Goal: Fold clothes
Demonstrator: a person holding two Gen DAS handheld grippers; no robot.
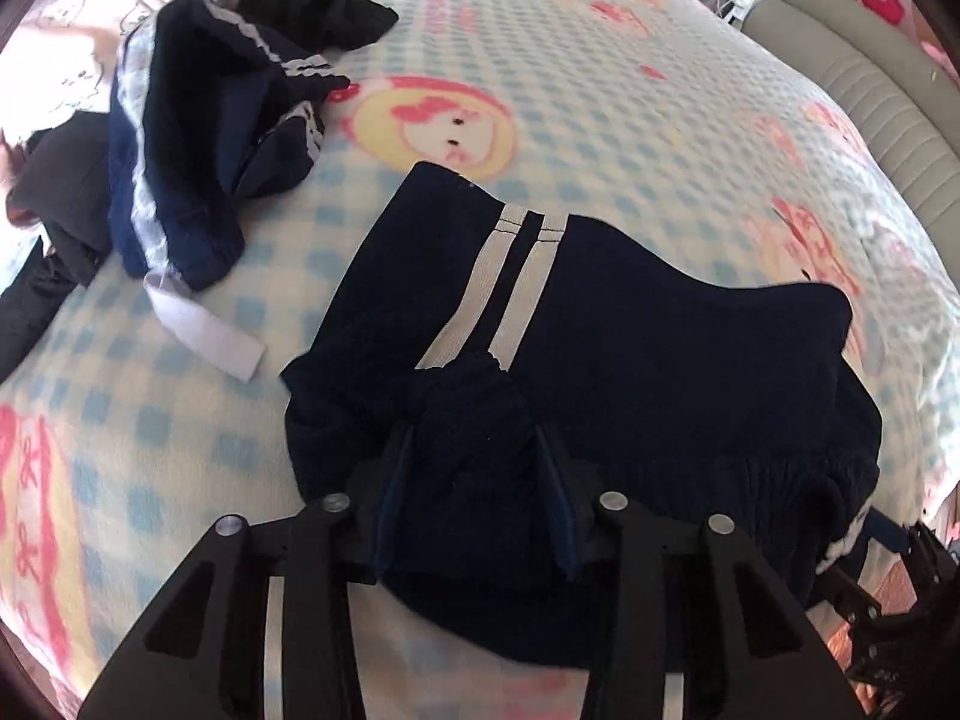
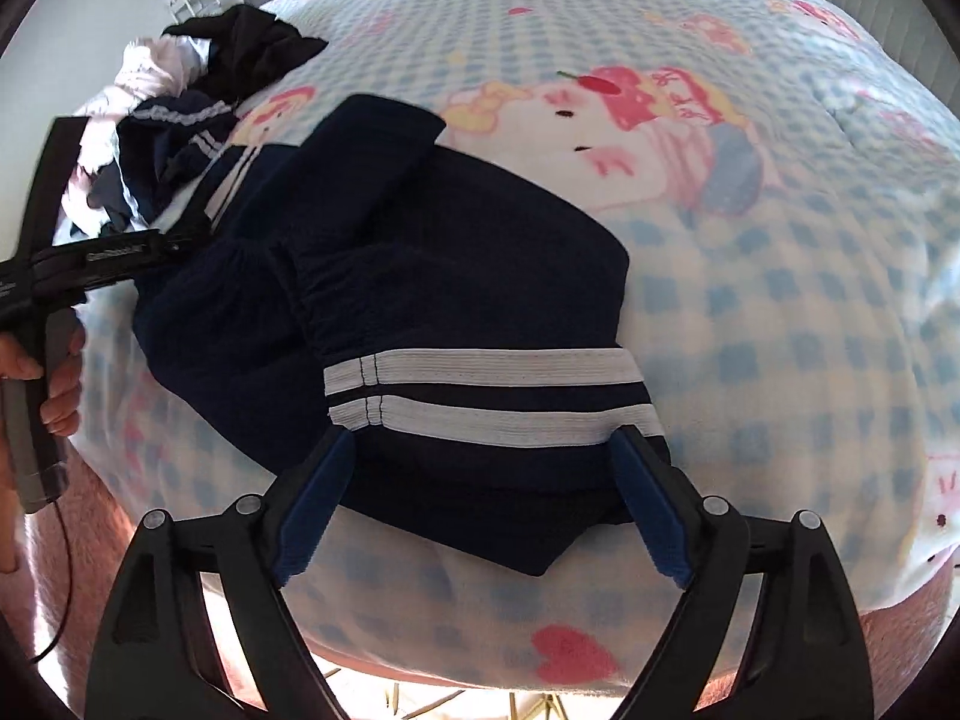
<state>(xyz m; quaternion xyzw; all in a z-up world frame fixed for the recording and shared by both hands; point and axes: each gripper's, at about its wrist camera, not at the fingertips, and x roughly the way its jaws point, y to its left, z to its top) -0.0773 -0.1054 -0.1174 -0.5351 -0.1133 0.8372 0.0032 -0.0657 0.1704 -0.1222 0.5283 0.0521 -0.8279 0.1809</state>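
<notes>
On my far left a pile (image 1: 174, 120) of unfolded clothes sits on the blanket (image 1: 660, 90) — navy with white stripes, black, and pale pink pieces heaped together, with a white strap (image 1: 210, 330) trailing out of it. Between the pile and the shorts (image 1: 600, 360) I see an open strip of checked blanket.

The shorts are dark navy with two white stripes (image 1: 498, 282) down the side, lying mostly flat near the front edge of the bed, one leg folded over so the fabric is doubled. My left gripper (image 1: 474, 468) has a bunched fold of the navy cloth pinched between its fingers, narrowly spread around that lump.

My right gripper (image 2: 480, 480) is spread wide, its blue pads (image 2: 318, 498) at either end of the striped hem (image 2: 480, 396); I cannot tell whether they touch the cloth, and nothing is clamped. The hem corner reaches close to the blanket's near edge. To the right of the shorts the blanket lies bare and wide — up to a grey headboard (image 1: 870, 108) beyond.
</notes>
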